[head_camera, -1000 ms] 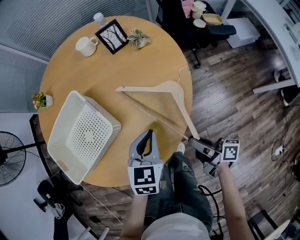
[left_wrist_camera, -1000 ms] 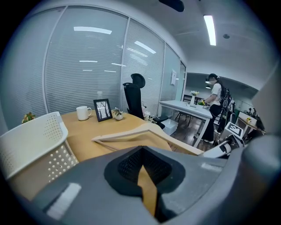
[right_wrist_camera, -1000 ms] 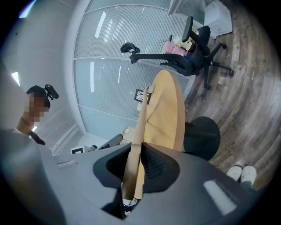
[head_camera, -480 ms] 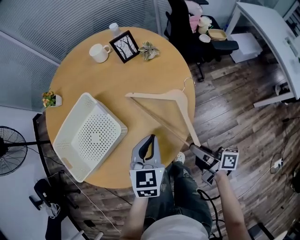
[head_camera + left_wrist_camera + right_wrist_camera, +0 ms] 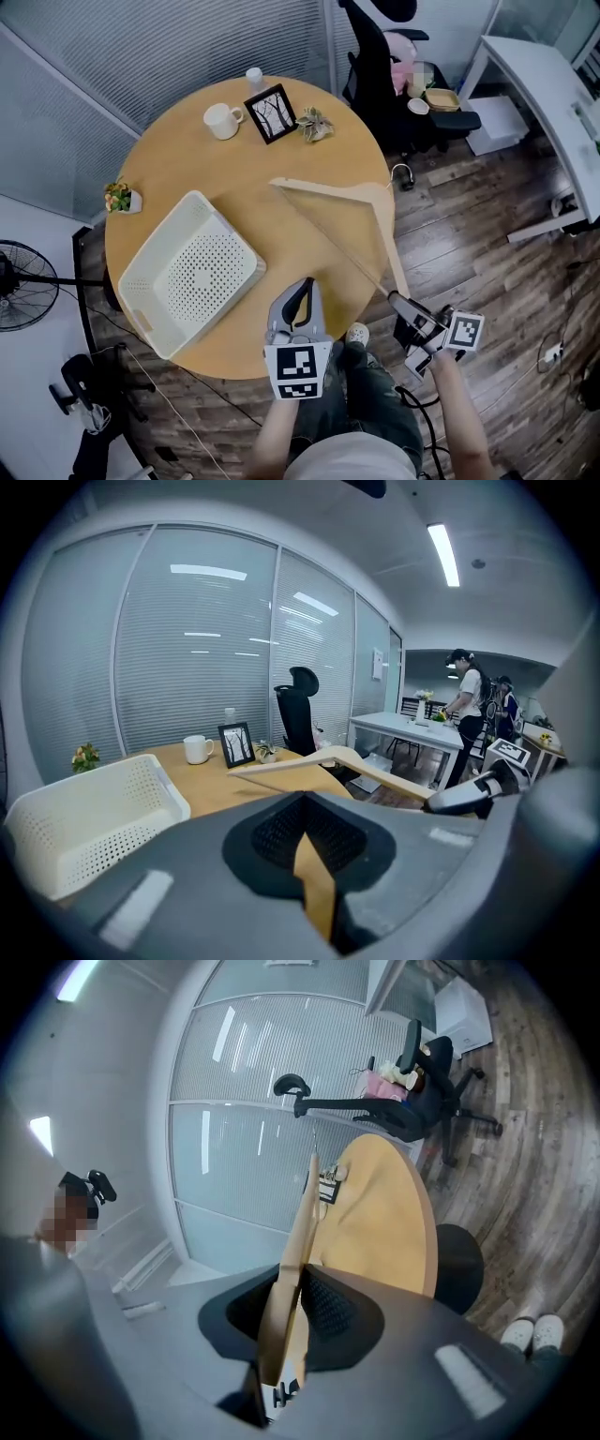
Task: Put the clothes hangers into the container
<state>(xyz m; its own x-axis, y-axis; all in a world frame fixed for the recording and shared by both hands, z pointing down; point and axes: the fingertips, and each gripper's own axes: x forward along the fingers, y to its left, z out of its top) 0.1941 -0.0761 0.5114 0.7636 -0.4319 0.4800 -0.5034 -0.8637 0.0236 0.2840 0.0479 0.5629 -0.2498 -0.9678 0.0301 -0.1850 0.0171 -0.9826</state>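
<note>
right tongs [image 5: 394, 300]: gripping hanger [image 5: 330, 189] end | left tongs [image 5: 302, 283]: closed | cube markers [image 5: 297, 368]: squares

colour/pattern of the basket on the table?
Off-white basket, plain rim, floor and walls perforated with a grid of small holes. Shows best in the head view.

Open tabletop [image 5: 277, 230] lies between hanger [image 5: 328, 189] and basket [image 5: 230, 228].

A pale wooden clothes hanger [image 5: 328, 189] with a metal hook slants over the round table's [image 5: 187, 169] right edge. An empty white perforated basket [image 5: 192, 272] sits on its left side.
</note>
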